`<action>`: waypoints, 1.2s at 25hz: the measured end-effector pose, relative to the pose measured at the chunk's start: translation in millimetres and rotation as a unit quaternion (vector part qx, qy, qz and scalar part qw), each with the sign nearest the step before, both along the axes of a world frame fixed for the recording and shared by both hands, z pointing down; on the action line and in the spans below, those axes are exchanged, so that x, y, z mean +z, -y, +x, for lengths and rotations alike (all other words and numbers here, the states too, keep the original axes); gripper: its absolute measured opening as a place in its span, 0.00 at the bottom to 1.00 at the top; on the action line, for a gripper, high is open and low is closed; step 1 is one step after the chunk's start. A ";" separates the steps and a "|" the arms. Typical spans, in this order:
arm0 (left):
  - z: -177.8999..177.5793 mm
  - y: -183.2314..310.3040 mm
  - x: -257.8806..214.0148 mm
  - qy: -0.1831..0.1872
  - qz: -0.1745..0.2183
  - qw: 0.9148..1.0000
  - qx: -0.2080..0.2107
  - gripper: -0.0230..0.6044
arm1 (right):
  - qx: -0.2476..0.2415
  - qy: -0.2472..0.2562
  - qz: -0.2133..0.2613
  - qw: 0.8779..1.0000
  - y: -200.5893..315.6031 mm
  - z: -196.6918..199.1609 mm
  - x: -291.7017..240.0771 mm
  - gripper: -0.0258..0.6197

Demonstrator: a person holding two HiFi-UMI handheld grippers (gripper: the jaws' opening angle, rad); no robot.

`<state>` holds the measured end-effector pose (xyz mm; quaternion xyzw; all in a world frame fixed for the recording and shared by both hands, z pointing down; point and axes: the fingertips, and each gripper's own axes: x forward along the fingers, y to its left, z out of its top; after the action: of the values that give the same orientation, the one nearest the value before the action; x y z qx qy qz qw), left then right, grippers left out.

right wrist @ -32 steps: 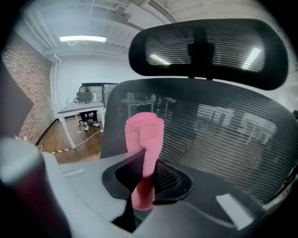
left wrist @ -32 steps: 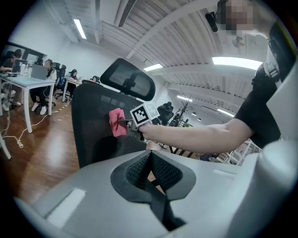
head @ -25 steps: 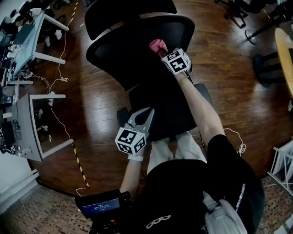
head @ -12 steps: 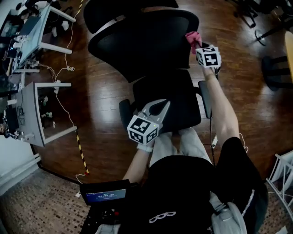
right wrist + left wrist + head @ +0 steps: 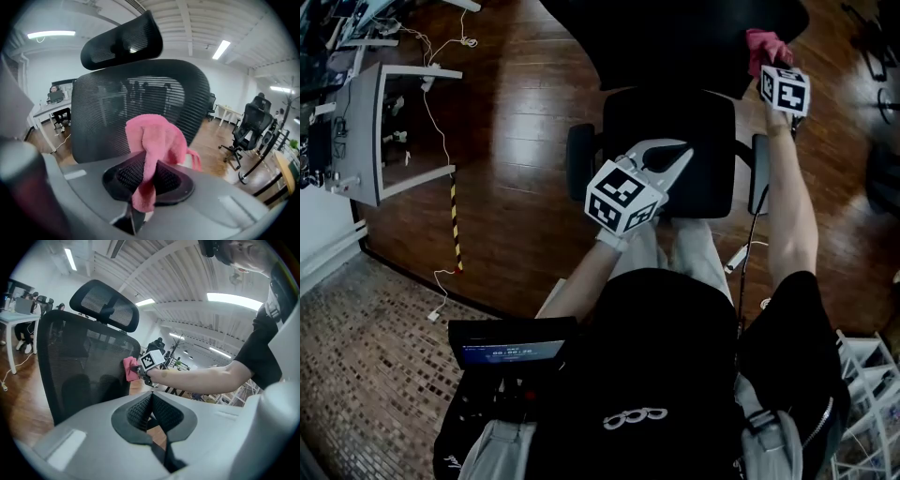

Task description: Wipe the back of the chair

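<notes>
The black mesh chair back (image 5: 694,33) fills the top of the head view, above the seat (image 5: 670,122). My right gripper (image 5: 769,64) is shut on a pink cloth (image 5: 761,45) and holds it at the back's right edge. In the right gripper view the pink cloth (image 5: 157,140) bunches between the jaws of the right gripper (image 5: 146,173), just before the chair back (image 5: 140,101) and under the headrest (image 5: 123,42). My left gripper (image 5: 675,150) hangs shut and empty over the seat. In the left gripper view, the left gripper (image 5: 150,399) faces the chair back (image 5: 79,366) and the pink cloth (image 5: 130,369).
Grey desks (image 5: 375,122) with cables stand at the left on the wood floor, beside a yellow-black tape strip (image 5: 455,220). Other office chairs (image 5: 253,126) stand to the right. A person sits at a far desk (image 5: 56,96). A white rack (image 5: 867,375) is at the lower right.
My right gripper has carried the pink cloth rightward across the chair back to its right edge. The left gripper stays shut over the seat, and the head view has tilted down.
</notes>
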<state>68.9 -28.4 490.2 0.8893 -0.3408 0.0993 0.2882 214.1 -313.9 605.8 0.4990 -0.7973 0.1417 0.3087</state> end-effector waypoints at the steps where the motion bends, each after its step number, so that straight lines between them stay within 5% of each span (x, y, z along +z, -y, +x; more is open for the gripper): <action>1: -6.3 1.0 0.0 -0.001 0.000 1.000 -0.003 0.02 | -0.012 -0.001 0.000 1.000 -0.1 -15.9 0.4 0.10; 16: -122.6 -9.0 16.5 -0.011 -0.018 0.997 -0.069 0.02 | -0.131 0.007 -0.015 0.991 -32.5 -233.6 16.7 0.10; 30: -184.0 -21.9 26.4 -0.015 -0.029 0.993 -0.115 0.02 | -0.280 0.031 -0.047 0.958 -94.5 -410.6 35.8 0.10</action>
<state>-115.1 -6.5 516.7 0.8365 -0.4338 0.0621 0.3289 -196.6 -219.3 641.6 0.2359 -0.9067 0.1028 0.3342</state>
